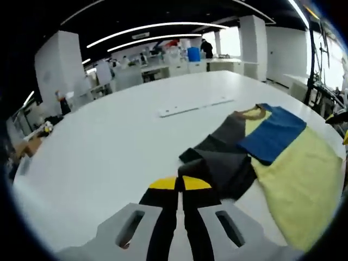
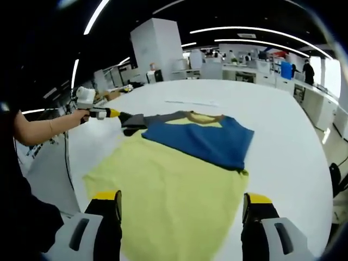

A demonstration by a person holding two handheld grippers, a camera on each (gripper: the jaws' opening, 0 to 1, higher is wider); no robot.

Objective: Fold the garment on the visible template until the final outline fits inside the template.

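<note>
A garment lies flat on the white table, with a yellow body, a blue panel and a grey sleeve with a black cuff. My left gripper is shut, its yellow tips pinched on the edge of that sleeve. The right gripper view shows the left gripper at the sleeve, held by a person's arm. My right gripper stands wide open, one jaw on each side of the yellow hem. The blue panel lies beyond it.
A thin white strip lies on the table past the garment's collar, and is seen as the strip in the right gripper view. The table is wide and round-edged. Desks, pillars and people stand far behind.
</note>
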